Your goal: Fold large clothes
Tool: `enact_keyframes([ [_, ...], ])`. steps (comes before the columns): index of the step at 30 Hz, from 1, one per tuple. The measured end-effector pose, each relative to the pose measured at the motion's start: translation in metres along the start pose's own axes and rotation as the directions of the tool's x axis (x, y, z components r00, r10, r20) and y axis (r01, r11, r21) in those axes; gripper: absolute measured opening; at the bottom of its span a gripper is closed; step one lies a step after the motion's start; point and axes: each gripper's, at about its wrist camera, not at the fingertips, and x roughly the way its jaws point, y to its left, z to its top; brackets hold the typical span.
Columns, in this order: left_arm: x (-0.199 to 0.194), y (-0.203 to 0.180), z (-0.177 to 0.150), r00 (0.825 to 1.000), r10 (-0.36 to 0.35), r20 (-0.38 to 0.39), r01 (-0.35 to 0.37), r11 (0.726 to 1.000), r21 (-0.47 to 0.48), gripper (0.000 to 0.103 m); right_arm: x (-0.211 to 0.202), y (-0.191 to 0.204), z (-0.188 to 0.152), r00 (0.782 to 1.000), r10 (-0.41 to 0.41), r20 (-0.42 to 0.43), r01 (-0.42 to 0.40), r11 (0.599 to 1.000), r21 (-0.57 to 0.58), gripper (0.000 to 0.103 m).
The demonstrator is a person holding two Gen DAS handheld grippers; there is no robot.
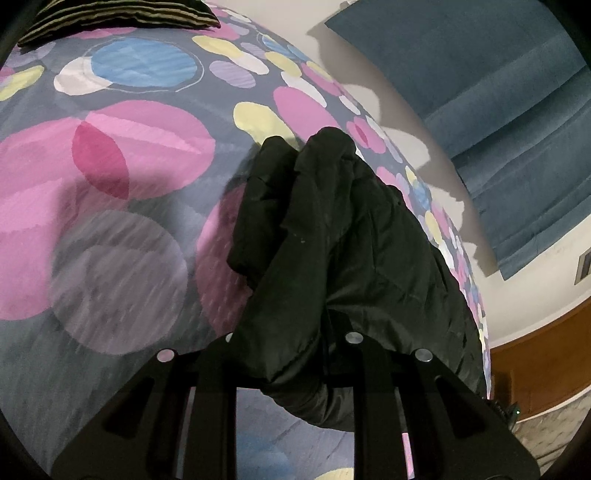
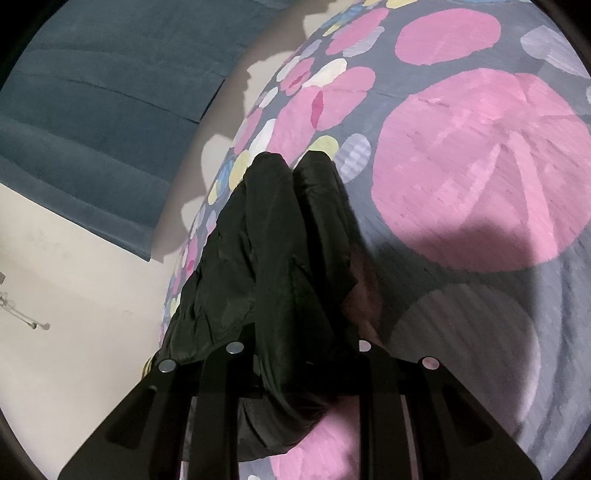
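Observation:
A black garment (image 1: 332, 251) of shiny fabric hangs bunched over my left gripper (image 1: 295, 206), which is shut on it; the cloth wraps the fingers and hides them. It is lifted above a bedspread (image 1: 129, 177) with pink, blue and yellow circles. In the right wrist view the same black garment (image 2: 280, 258) drapes over my right gripper (image 2: 295, 206), also shut on it with the fingers hidden. The garment trails down toward the bed's edge in both views.
A striped dark pillow (image 1: 122, 18) lies at the far left of the bed. Blue curtains (image 1: 498, 92) hang by a white wall beyond the bed's edge; they also show in the right wrist view (image 2: 92, 110). Wooden furniture (image 1: 535, 365) stands low right.

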Motion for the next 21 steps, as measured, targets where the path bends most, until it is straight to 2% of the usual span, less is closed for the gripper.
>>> enact_keyframes([
  [21, -0.005, 0.003, -0.005, 1.0, 0.005, -0.006, -0.005, 1.0, 0.004, 0.018, -0.014, -0.013, -0.008, 1.0, 0.016, -0.006, -0.016, 1.0, 0.023, 0.023],
])
